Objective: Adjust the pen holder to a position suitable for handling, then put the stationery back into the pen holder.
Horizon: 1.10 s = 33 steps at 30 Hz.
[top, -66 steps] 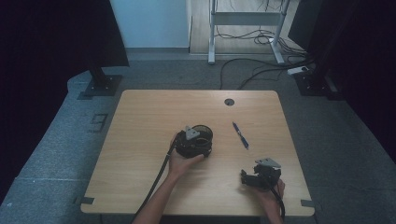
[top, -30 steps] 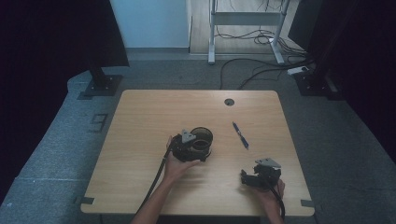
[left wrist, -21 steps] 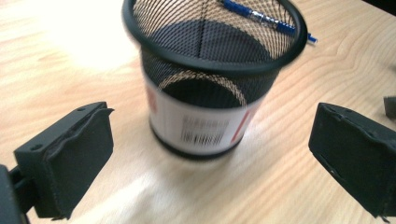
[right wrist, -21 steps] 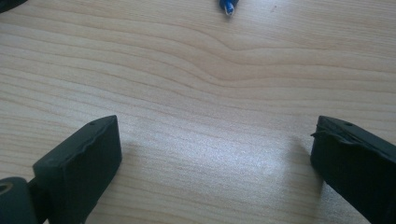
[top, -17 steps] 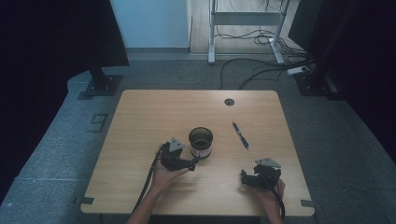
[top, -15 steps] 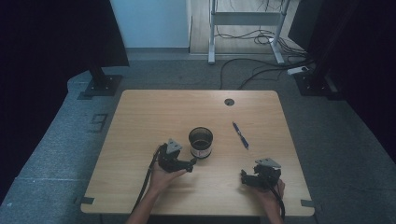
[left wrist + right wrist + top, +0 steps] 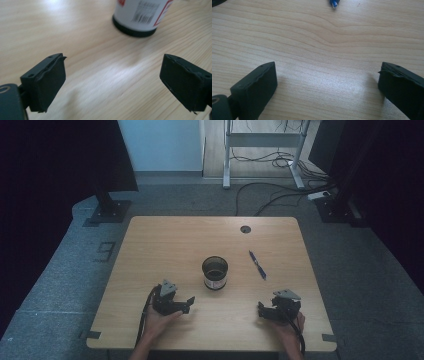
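Near the cup [image 7: 215, 273], set upright mid-table, the left gripper [image 7: 186, 304] sits empty, jaws apart though just closing; right gripper [image 7: 261, 311] gapes idle; pen [image 7: 257, 265] untouched.

1. High view: dim, edges near black; table [image 7: 165, 240] lit evenly from above.
2. Left gripper view: soft glare patches on wood, can [image 7: 140, 15] slightly blurred.
3. Right gripper view: sharp grain, faint jaw shadows.
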Each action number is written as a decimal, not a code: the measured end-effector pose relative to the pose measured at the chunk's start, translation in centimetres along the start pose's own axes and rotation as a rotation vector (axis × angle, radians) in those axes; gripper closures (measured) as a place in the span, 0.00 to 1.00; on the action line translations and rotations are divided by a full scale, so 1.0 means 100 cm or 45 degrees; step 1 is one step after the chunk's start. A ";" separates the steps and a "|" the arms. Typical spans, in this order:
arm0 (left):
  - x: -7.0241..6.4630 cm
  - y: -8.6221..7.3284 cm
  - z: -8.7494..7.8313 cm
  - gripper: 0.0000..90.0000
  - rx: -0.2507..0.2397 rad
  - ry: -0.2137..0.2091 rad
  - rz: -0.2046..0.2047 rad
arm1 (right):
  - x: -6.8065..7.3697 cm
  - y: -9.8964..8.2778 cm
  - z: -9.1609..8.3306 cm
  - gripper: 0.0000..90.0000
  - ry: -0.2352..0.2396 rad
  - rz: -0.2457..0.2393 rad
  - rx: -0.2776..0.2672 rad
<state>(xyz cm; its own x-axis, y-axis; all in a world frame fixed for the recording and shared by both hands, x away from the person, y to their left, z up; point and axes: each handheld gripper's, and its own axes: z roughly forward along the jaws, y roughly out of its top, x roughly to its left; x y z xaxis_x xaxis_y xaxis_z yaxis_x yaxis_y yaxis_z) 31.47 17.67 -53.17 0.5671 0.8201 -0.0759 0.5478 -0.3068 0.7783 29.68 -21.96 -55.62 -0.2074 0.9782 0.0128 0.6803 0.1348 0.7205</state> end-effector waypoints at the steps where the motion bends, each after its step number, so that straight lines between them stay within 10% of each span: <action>1: 0.002 -0.003 0.000 0.08 0.007 0.005 -0.006 | 0.000 0.000 0.000 0.02 0.000 0.000 0.000; 33: 0.007 -0.019 -0.005 0.15 0.060 0.082 0.011 | 0.000 0.000 -0.001 0.08 0.003 -0.008 -0.014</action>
<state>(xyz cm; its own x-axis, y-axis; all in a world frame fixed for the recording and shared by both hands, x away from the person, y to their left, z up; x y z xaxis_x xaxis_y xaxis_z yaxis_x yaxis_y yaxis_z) 30.56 19.09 -54.42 0.5317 0.8465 -0.0279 0.5723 -0.3349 0.7485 29.66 -22.01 -55.54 -0.2131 0.9770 0.0101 0.6715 0.1389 0.7279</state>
